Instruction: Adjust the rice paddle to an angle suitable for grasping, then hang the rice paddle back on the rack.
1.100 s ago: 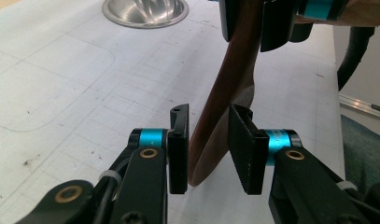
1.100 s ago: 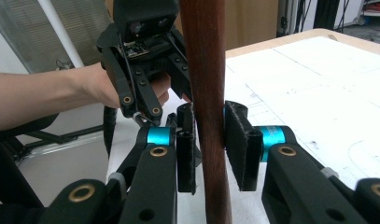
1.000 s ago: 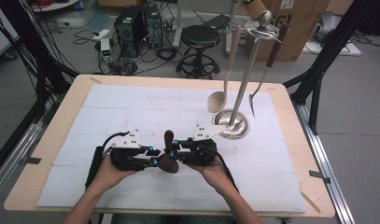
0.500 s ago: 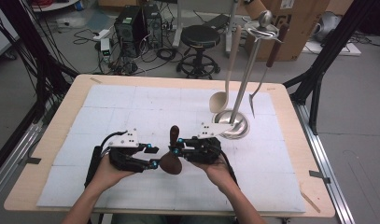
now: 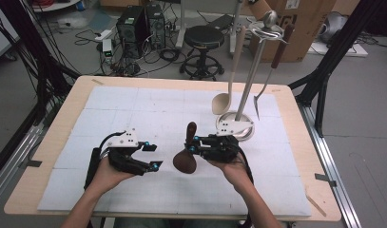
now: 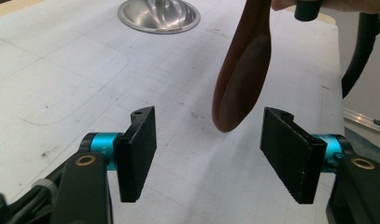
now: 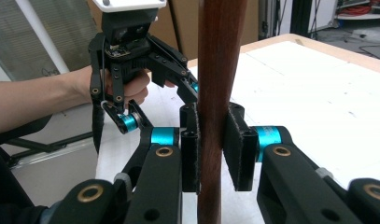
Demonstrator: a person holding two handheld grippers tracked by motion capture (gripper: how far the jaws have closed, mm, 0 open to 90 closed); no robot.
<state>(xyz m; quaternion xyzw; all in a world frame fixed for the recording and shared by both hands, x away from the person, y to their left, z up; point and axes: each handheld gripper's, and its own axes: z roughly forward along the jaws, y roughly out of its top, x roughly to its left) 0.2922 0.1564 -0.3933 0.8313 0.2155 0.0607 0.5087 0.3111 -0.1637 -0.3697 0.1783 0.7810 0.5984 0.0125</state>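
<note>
Two tongs share the job: my right tongs [image 5: 192, 144] clamp the dark wooden spoon's [image 5: 186, 156] handle, holding it upright above the surface [image 5: 134, 109], while my left tongs [image 5: 153, 156] have just been opening, empty, completing the handover.

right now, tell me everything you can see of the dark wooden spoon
The dark wooden spoon looks like smooth reddish-brown wood, with a straight handle and a broad oval bowl. It is held off the white mat, handle up and bowl hanging down. The right gripper is shut on its handle, pads pressing both sides, as the right gripper view shows. The left gripper has just been opening; its pads stand apart, clear of the bowl, which hangs just beyond them.
</note>
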